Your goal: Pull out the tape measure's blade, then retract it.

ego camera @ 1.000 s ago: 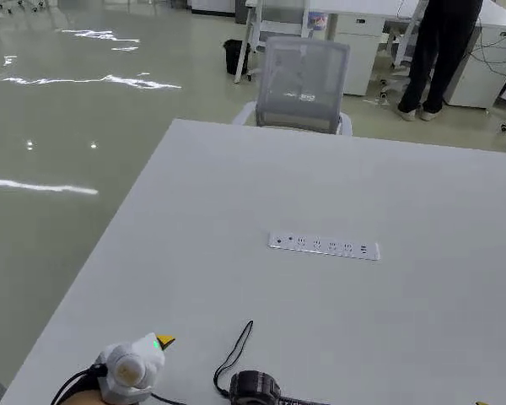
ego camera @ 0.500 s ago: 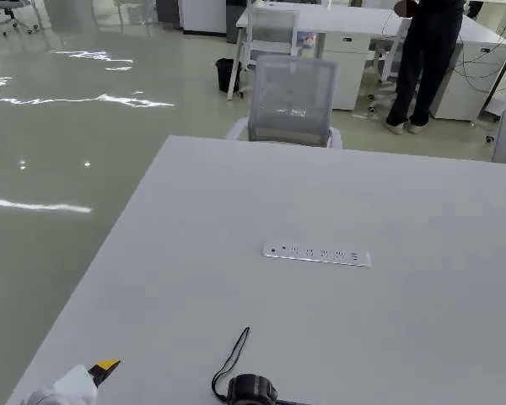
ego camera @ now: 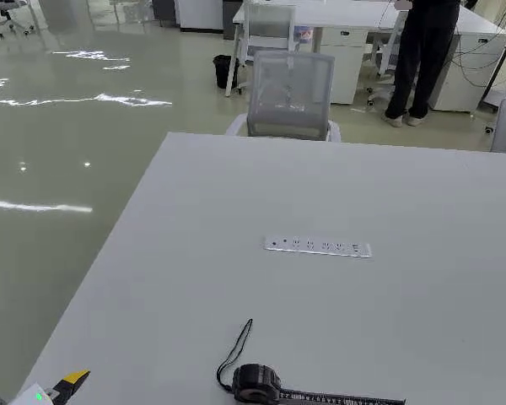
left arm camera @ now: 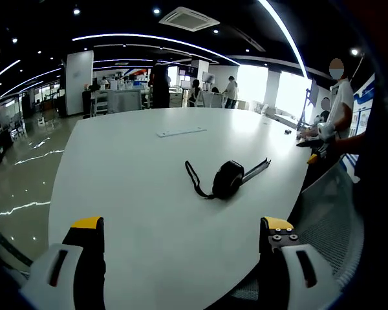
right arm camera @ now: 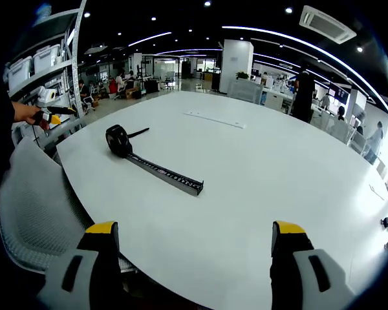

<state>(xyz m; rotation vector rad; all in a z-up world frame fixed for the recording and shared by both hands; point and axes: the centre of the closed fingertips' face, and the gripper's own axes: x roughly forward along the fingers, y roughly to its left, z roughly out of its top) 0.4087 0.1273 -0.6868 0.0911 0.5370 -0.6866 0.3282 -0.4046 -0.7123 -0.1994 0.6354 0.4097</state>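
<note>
A black tape measure [ego camera: 255, 384] lies near the table's front edge. Its blade [ego camera: 346, 397] is pulled out flat to the right and a black wrist loop [ego camera: 234, 350] trails behind it. At the bottom left corner of the head view pokes the yellow tip of my left gripper [ego camera: 67, 386], off the table's edge. In the left gripper view the tape measure [left arm camera: 227, 178] lies well ahead of my open left gripper [left arm camera: 182, 226]. My right gripper [right arm camera: 194, 229] is open too, back from the table, with the tape measure [right arm camera: 119, 139] and its blade [right arm camera: 165, 173] far ahead.
A white power strip [ego camera: 318, 246] lies mid-table. A grey mesh chair [ego camera: 291, 93] stands at the far edge, and a person [ego camera: 422, 51] stands beyond it by other desks. Another mesh chair [right arm camera: 26, 206] sits close by my right gripper.
My left gripper has drawn back toward the lower left, off the table's edge. The tape measure lies still with its blade out. The head camera has shifted.
</note>
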